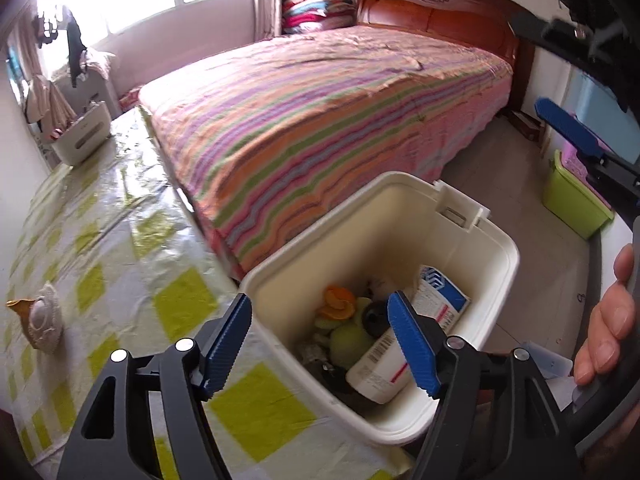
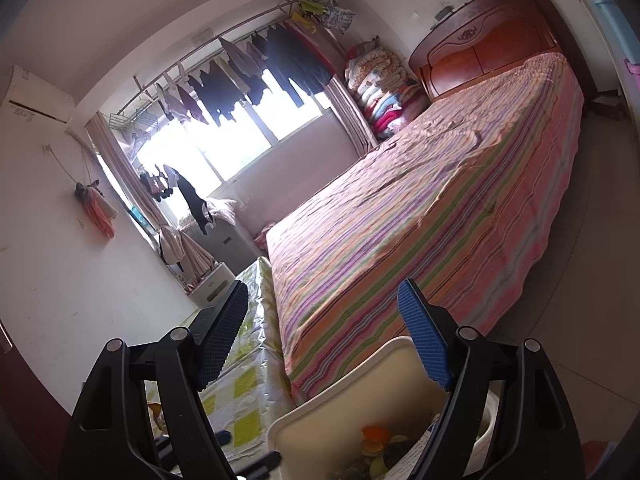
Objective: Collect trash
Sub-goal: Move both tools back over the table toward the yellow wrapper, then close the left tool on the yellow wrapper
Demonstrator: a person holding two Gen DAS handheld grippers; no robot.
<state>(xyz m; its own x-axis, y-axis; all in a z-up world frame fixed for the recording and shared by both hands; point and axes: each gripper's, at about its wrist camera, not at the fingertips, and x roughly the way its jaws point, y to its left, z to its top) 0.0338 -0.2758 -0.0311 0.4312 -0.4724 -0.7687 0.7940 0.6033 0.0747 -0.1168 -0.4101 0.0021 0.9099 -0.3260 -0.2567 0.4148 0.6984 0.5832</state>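
Observation:
A white plastic bin [image 1: 400, 184] sits between the checked table and the bed. Trash lies in it: orange peel [image 1: 336, 304], a yellow-green lump [image 1: 348, 340], a white bottle with a barcode [image 1: 380, 372] and a blue-and-white packet [image 1: 440, 296]. My left gripper [image 1: 320, 344] hovers over the bin's mouth, open, with nothing between its blue pads. My right gripper [image 2: 324, 334] is open and empty too, pointing over the bin's rim [image 2: 340, 392] toward the bed. One of its blue fingers [image 1: 568, 132] shows at the right edge of the left wrist view.
A striped bed [image 1: 320, 120] fills the middle. A table under a yellow-checked plastic cloth [image 1: 120, 240] carries a shell-like ornament [image 1: 40, 320] and a white box [image 1: 84, 136]. A green crate [image 1: 572, 196] stands on the floor at right. A hand [image 1: 608, 320] grips the right handle.

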